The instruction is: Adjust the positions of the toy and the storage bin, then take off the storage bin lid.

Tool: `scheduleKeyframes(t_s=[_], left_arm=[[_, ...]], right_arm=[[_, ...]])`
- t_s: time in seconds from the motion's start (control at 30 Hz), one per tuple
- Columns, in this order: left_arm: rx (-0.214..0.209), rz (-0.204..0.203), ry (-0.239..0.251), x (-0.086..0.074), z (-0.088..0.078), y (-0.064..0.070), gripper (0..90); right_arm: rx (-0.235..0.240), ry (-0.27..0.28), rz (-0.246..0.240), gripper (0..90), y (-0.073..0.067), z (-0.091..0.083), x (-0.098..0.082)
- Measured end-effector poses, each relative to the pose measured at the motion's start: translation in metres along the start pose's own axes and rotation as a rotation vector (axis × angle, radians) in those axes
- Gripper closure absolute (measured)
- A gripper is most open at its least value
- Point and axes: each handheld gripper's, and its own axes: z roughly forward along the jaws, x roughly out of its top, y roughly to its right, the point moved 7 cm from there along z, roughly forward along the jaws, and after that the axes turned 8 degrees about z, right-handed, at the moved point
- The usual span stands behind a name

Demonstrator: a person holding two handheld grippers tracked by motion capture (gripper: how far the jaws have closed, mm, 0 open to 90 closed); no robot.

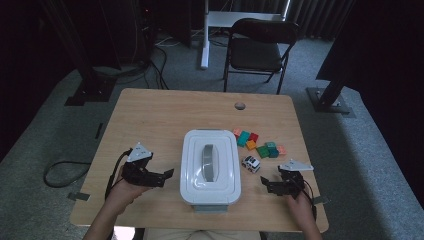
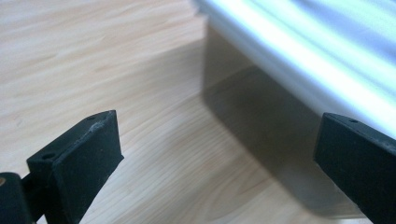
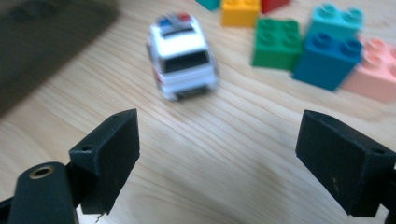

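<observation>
- On the wooden tabletop [image 1: 165, 112], a white lidded box [image 1: 210, 167] with a grey handle is seen at the centre, lid on.
- The left gripper [image 1: 169, 175] is held just left of the box, jaws spread wide, nothing gripped.
- The right gripper [image 1: 263, 182] is held wide open and empty, near the toy police car [image 3: 182, 55].
- Coloured blocks [image 1: 260, 144] are clustered just beyond the car.
</observation>
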Motion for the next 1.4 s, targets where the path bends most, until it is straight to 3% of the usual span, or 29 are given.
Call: scheduleKeyframes(t_s=[0.13, 0.3, 0.37, 0.47, 0.53, 0.83, 0.87, 1.1, 1.4], left_arm=[[-0.035, 0.035, 0.011, 0.017, -0.002, 0.015, 1.6], [-0.062, 0.042, 0.012, 0.024, -0.001, 0.023, 1.6], [-0.088, 0.068, 0.008, 0.038, 0.001, 0.036, 1.6], [-0.089, 0.091, 0.004, 0.044, 0.002, 0.042, 1.6], [-0.080, 0.095, 0.027, 0.051, 0.002, 0.046, 1.6], [-0.106, 0.103, 0.008, 0.059, 0.020, 0.058, 1.6], [-0.111, 0.108, -0.018, 0.060, 0.030, 0.061, 1.6], [-0.126, 0.131, -0.064, 0.062, 0.045, 0.071, 2.2], [-0.143, 0.146, -0.079, 0.070, 0.054, 0.080, 4.2]], right_arm=[[-0.014, -0.022, 0.008, 13.3, 0.007, 0.003, -0.007], [-0.028, -0.030, 0.013, 13.3, 0.012, 0.004, -0.010], [-0.042, -0.035, 0.003, 13.0, 0.013, 0.006, -0.012], [-0.051, -0.038, -0.005, 13.1, 0.012, 0.006, -0.012], [-0.063, -0.043, -0.014, 12.3, 0.012, 0.007, -0.012], [-0.065, -0.042, -0.014, 12.3, 0.012, 0.007, -0.012], [-0.065, -0.042, -0.014, 12.3, 0.012, 0.007, -0.012], [-0.066, -0.042, -0.011, 12.3, 0.012, 0.007, -0.012], [-0.067, -0.042, -0.010, 12.4, 0.012, 0.007, -0.012]])
